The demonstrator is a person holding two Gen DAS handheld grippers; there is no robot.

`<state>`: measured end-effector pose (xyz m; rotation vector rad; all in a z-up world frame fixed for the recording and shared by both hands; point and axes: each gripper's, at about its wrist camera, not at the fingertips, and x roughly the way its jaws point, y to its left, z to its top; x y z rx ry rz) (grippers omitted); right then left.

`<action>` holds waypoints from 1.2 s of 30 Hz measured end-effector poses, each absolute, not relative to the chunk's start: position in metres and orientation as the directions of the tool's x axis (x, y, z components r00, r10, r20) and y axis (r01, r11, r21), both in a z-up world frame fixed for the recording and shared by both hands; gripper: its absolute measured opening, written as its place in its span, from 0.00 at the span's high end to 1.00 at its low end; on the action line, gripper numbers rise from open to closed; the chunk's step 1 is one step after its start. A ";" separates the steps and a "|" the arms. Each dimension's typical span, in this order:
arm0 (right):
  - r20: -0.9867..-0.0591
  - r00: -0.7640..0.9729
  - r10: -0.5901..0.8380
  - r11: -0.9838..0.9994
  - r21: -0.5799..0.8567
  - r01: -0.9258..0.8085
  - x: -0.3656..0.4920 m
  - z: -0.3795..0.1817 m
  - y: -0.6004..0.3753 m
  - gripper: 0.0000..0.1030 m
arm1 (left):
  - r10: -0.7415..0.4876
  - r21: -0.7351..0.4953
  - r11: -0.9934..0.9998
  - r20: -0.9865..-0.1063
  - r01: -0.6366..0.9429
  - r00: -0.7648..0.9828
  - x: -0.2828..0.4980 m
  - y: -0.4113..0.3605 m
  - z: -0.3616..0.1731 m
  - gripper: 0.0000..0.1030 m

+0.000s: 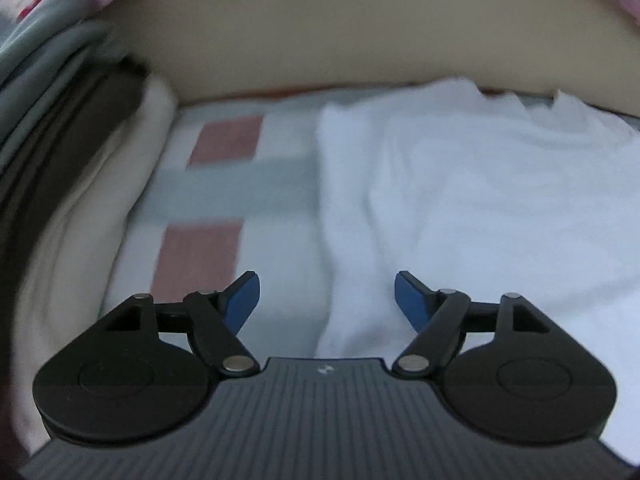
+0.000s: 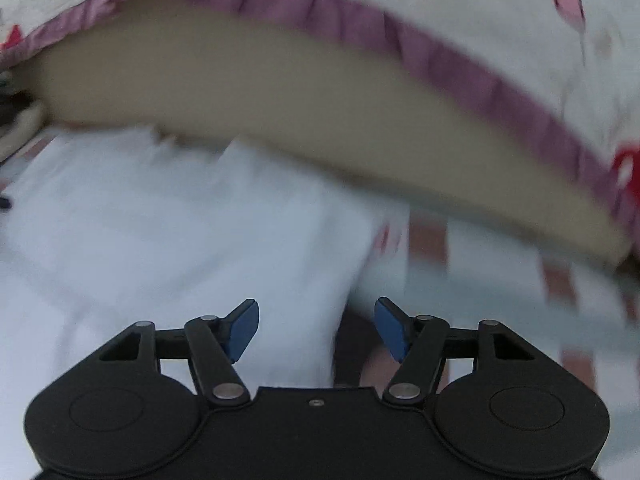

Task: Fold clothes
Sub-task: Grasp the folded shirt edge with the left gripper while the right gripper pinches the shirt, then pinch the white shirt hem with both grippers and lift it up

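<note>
White shirt point(image 1: 460, 208) lies part-folded on the checked bed sheet point(image 1: 248, 184) near the headboard point(image 1: 320, 48), beside a folded stack point(image 1: 80, 152); left gripper point(image 1: 327, 300) and right gripper point(image 2: 316, 330) fingers released, empty; final folds likely left.

White garment, folded, on checked bedsheet
White garment point(image 1: 460, 200) lies flat, lightly wrinkled; one long folded edge straight, far end rumpled against the beige headboard edge of the bedsheet point(image 1: 224, 184).

My jaws spread above a white garment

My left gripper point(image 1: 327, 300) stands wide with nothing between its blue pads point(image 1: 242, 302), over the white garment's point(image 1: 460, 200) left edge on a checked bedsheet point(image 1: 224, 184); folded clothes point(image 1: 72, 152) are stacked at left.
</note>
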<state>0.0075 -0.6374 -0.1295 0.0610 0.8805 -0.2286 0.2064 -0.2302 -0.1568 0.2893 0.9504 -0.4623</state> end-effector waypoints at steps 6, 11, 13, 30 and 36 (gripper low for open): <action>-0.843 0.537 0.023 0.932 0.213 0.294 -0.104 -0.131 -0.627 0.33 | -0.389 -0.235 0.843 -0.888 0.484 0.246 0.140 -0.156 -0.158 0.28; -0.818 0.547 0.175 0.822 0.427 0.377 -0.166 -0.143 -0.621 0.33 | -0.416 -0.339 0.836 -0.905 0.431 0.095 0.093 -0.131 -0.169 0.28; -0.802 0.558 0.212 0.774 0.487 0.406 -0.183 -0.149 -0.618 0.33 | -0.402 -0.328 0.832 -0.912 0.447 0.078 0.080 -0.131 -0.169 0.28; -0.577 0.636 0.513 0.390 0.816 0.426 -0.240 -0.184 -0.627 0.31 | -0.307 -0.277 0.832 -0.952 0.481 -0.017 0.033 -0.123 -0.175 0.36; -0.565 0.608 0.558 0.470 0.819 0.329 -0.247 -0.170 -0.606 0.41 | -0.379 -0.393 0.827 -0.918 0.402 -0.117 0.032 -0.103 -0.181 0.43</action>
